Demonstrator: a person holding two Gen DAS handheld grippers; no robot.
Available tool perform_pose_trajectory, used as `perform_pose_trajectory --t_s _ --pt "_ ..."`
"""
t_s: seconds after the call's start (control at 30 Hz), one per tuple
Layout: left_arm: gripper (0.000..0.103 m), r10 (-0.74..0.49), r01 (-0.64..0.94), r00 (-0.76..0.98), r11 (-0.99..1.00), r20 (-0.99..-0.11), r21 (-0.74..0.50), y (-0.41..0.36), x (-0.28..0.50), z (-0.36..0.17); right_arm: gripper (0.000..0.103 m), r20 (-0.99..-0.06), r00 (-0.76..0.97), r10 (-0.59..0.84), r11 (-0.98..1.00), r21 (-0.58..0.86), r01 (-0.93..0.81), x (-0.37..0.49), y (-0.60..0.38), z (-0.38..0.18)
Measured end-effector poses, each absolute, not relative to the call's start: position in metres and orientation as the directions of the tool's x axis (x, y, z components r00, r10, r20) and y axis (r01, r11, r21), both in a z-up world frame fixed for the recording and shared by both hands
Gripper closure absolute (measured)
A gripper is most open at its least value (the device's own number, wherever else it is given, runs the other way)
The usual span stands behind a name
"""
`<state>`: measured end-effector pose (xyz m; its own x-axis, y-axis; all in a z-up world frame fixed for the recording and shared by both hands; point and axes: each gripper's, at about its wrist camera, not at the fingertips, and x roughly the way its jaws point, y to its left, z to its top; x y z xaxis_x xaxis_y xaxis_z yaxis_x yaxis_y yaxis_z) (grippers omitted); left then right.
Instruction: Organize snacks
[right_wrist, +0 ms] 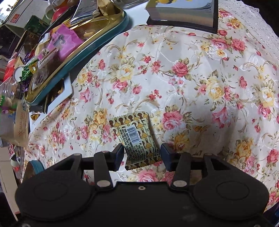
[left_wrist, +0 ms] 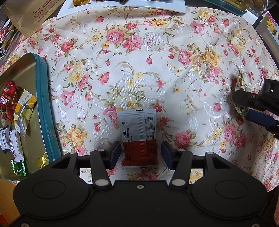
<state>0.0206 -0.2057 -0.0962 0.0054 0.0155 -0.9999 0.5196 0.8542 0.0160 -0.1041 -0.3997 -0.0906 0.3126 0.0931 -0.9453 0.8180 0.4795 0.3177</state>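
In the left wrist view, a white and red snack sachet [left_wrist: 139,138] lies flat on the floral tablecloth. My left gripper [left_wrist: 140,154] is open, one finger on each side of the sachet's red lower half, small gaps showing. In the right wrist view, a yellow and brown patterned candy packet [right_wrist: 137,139] with a barcode lies on the cloth. My right gripper [right_wrist: 142,156] is open around its lower end. The right gripper also shows at the right edge of the left wrist view [left_wrist: 244,104], beside that packet.
A teal-rimmed gold tin [left_wrist: 41,111] at the left holds several wrapped snacks. A second teal tin [right_wrist: 83,47] full of snacks sits at the far left, on a white frame. A paper bag [left_wrist: 29,14] and a book [right_wrist: 183,15] lie at the back.
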Motion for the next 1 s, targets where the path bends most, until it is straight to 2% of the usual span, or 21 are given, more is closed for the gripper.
perform_pose_trajectory --t_s 0.4,0.57,0.87,1.0 --pt "0.044 0.017 0.511 0.003 0.860 -1.000 0.016 -0.206 0.022 -0.097 0.053 -0.949 0.312 -0.037 0.563 0.238 0.792 -0.075 -0.387 -0.086" --pt "0.044 0.017 0.507 0.001 0.862 -1.000 0.016 -0.206 0.021 -0.097 0.052 -0.949 0.315 -0.002 0.512 0.269 0.816 -0.073 -0.392 -0.096" --pt "0.044 0.016 0.509 0.002 0.861 -1.000 0.015 -0.207 0.022 -0.096 0.051 -0.952 0.301 -0.061 0.507 0.231 0.830 -0.063 -0.383 -0.097" --pt "0.044 0.015 0.508 0.005 0.861 -1.000 0.016 -0.206 0.022 -0.096 0.046 -0.954 0.291 -0.069 0.558 0.205 0.804 -0.057 -0.377 -0.098"
